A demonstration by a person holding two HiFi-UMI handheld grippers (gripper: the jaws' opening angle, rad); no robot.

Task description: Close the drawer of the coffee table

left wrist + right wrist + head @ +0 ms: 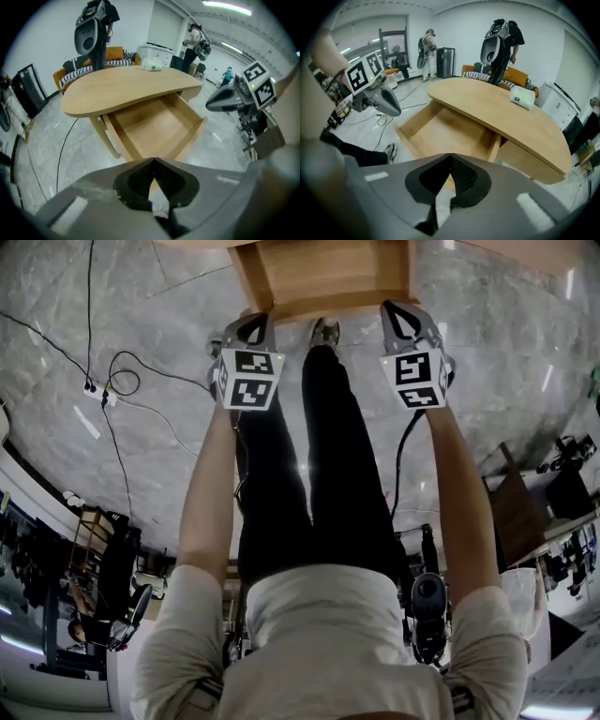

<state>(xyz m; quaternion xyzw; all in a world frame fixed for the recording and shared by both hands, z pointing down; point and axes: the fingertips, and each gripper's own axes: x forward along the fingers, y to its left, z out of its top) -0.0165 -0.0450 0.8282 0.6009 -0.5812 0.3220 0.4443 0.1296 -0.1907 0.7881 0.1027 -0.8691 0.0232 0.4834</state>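
Closest to the head camera is a pale shirt (309, 652), with black trousers (319, 474) running down to a shoe (325, 331) on the grey marble floor (150, 484). I have both arms stretched forward and angled steeply down, one gripper in each hand.

Left gripper (153, 159): its fingers (138, 180) are pressed together tip to tip, with nothing between them. Right gripper (450, 154): its fingers (464, 180) are likewise closed on nothing. The two grippers sit side by side, well apart, with the legs between them.

Just beyond both tips is the drawer (154, 126). It stands pulled far out from under the tabletop (126, 89), and its wooden floor is bare. In the head view both grippers hang at the drawer's front edge, the left near one corner and the right near the other; I cannot tell whether either touches the wood.

On the tabletop lies a small white pack (521, 97), near the far edge. Behind it I see an orange sofa (117, 54) with a striped cushion. A person (501, 37) carrying gear stands by the sofa. Black cables (112, 381) trail across the floor to the left of the legs.
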